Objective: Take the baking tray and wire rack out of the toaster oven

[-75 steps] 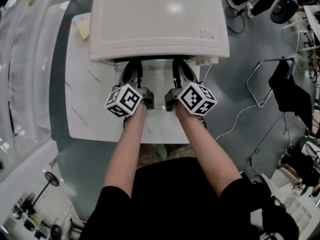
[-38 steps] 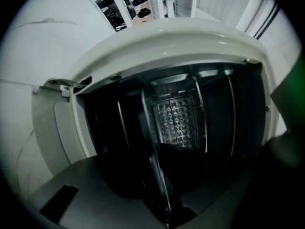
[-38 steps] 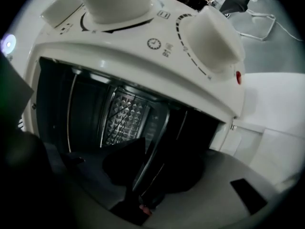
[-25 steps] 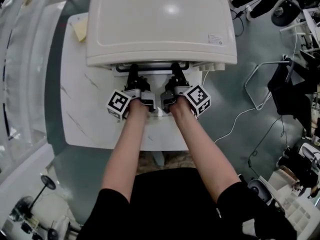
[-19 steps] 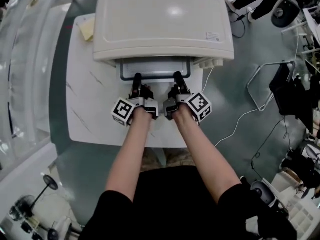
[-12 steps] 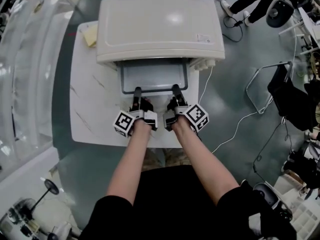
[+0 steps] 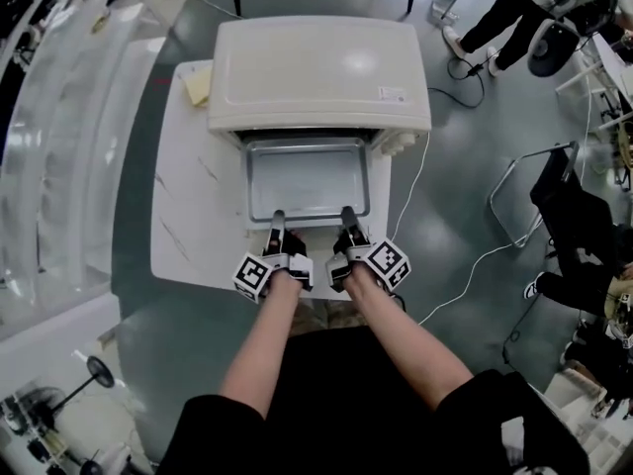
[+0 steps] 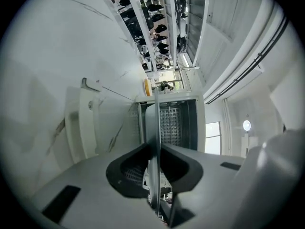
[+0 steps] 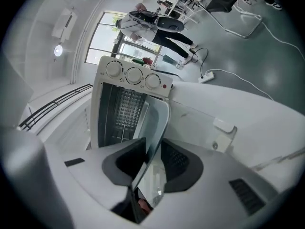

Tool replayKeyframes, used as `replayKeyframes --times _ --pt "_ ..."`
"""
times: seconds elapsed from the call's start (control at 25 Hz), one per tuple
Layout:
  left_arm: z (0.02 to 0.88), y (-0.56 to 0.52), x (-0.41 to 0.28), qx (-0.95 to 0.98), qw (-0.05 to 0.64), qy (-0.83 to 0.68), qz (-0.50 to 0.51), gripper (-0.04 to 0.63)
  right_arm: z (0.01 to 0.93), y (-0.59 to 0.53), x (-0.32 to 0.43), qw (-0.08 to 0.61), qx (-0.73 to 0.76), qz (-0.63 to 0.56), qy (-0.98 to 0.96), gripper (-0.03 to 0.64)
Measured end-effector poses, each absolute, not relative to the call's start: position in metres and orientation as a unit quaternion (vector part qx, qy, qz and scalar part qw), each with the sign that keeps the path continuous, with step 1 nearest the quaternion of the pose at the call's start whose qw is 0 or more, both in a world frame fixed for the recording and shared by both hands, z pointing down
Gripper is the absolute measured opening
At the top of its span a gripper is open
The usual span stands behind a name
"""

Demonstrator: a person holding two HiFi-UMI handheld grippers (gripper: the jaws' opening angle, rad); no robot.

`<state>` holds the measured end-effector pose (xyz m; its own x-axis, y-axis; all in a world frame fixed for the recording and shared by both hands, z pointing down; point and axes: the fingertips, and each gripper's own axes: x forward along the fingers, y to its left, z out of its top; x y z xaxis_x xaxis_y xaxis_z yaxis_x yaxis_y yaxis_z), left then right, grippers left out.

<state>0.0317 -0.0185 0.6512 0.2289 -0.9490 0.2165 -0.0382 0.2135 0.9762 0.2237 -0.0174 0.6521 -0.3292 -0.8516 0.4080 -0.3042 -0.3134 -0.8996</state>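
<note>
Two tongs on one baking tray (image 7: 307, 181): left tongs (image 7: 278, 224) pinching the near rim on the left, right tongs (image 7: 347, 221) pinching the near rim on the right. Mostly out of the toaster oven (image 7: 318, 67), with only the far end under the oven's front, just above the white worktop (image 7: 193, 226).

Pull straight toward the near side, slow and smooth. Hold both hands at the same height, to stop the tray from tipping left or right. Squeeze tight, because of the thin, slippery-looking rim. Lift the far end a tiny bit on the way out, to stop scraping or catching on the oven front. Watch for a sudden dip once free of the oven; probably heavy at the far end then. Set down flat on the bare left part of the worktop, away from the edge, leaving room in front of the oven.

Next, back in for the wire rack (image 8: 169, 123), seen deep inside the oven, not taken out yet. Same way: grab the near bar with both tongs and slide out level.
</note>
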Motion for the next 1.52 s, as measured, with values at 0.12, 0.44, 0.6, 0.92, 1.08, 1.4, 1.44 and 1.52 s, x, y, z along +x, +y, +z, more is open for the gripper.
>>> replayKeyframes --times 0.12,0.44,0.6,0.92,1.08,1.4,1.44,1.52 --pt "0.647 -0.004 0.034 0.492 0.601 -0.499 -0.385 0.080 0.647 -0.010 0.225 0.216 -0.523 -0.616 0.549 0.114" --pt "0.628 0.030 0.019 0.480 0.569 -0.525 -0.413 0.080 0.630 -0.003 0.208 0.168 -0.478 -0.633 0.585 0.112" --pt "0.633 0.048 -0.004 0.459 0.548 -0.547 -0.436 0.081 0.635 -0.002 0.180 0.136 -0.444 -0.633 0.619 0.115" --pt "0.627 0.085 -0.079 0.437 0.507 -0.580 -0.464 0.084 0.634 0.010 0.096 0.090 -0.400 -0.650 0.640 0.115" --pt "0.625 0.095 -0.125 0.432 0.497 -0.589 -0.469 0.084 0.632 0.016 0.048 0.068 -0.388 -0.654 0.646 0.117" --pt "0.631 0.099 -0.220 0.416 0.497 -0.595 -0.475 0.084 0.633 0.014 -0.049 0.046 -0.384 -0.650 0.654 0.118" --pt "0.632 0.096 -0.230 0.416 0.499 -0.593 -0.476 0.084 0.635 0.012 -0.060 0.045 -0.386 -0.650 0.654 0.118" --pt "0.637 0.090 -0.250 0.416 0.504 -0.591 -0.473 0.084 0.640 0.007 -0.078 0.047 -0.392 -0.651 0.648 0.118"
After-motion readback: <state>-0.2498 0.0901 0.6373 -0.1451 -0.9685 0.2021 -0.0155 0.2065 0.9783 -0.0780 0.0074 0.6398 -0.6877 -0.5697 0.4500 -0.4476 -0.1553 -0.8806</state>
